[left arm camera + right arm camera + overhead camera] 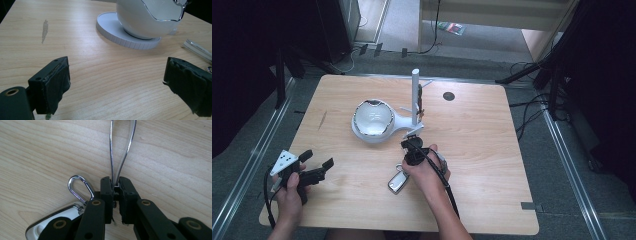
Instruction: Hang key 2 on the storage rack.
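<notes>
Left hand (pixel 292 187) rests low at the near left edge, holding the left gripper (pixel 319 165) level, jaws wide apart, nothing between the pads (pixel 56 85). Right forearm comes in from the bottom centre (wrist slightly bent, it seems). Right gripper (pixel 411 145) points away from the person, jaws pinched together on a thin wire loop (pixel 120 150).

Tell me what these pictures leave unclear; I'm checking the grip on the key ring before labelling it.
- Wire loop: right gripper view; its top is cut off by the upper edge, its lower end hidden between the shut jaws of the right gripper.
- Key fob: right gripper view; mostly hidden behind the gripper's links.
- Bowl: left gripper view; top cut off by the edge.
- Small things on the stand: high view; too small to identify.
</notes>
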{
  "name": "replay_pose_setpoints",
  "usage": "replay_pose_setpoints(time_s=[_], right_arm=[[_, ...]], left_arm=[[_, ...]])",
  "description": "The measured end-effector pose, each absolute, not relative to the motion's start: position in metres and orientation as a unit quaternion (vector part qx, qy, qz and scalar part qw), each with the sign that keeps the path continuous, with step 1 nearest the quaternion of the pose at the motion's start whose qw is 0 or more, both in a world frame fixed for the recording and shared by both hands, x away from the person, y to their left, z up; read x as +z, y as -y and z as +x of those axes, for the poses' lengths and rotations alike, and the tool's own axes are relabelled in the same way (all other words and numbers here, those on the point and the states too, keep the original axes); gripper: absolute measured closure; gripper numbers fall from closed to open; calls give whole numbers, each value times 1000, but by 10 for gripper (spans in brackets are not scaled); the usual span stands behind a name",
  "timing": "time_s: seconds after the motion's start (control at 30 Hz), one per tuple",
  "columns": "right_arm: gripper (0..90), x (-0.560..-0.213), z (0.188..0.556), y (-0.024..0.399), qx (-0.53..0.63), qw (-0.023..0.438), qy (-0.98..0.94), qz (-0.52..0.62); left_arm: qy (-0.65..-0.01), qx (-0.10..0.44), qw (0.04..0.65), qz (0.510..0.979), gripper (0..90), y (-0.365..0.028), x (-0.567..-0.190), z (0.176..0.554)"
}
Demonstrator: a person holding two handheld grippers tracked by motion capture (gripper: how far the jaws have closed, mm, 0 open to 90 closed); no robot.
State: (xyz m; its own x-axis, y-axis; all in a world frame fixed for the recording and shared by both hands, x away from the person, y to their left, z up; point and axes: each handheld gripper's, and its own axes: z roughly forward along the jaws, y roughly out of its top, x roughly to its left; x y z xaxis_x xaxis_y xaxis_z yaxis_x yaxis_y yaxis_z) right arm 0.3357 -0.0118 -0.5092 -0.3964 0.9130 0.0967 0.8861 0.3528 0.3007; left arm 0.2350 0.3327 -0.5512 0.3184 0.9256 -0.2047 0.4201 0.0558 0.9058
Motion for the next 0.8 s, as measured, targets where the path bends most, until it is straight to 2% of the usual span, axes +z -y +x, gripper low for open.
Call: replay_pose_setpoints(time_s=[0.5, 0.8], right_arm=[[837, -473, 310, 29, 272, 89, -798, 530], [837, -456, 303, 33, 321, 134, -782, 517]], left_arm=[[-526, 253, 500, 640, 73, -333, -551, 235], [-525, 254, 499, 641, 73, -333, -551, 235]])
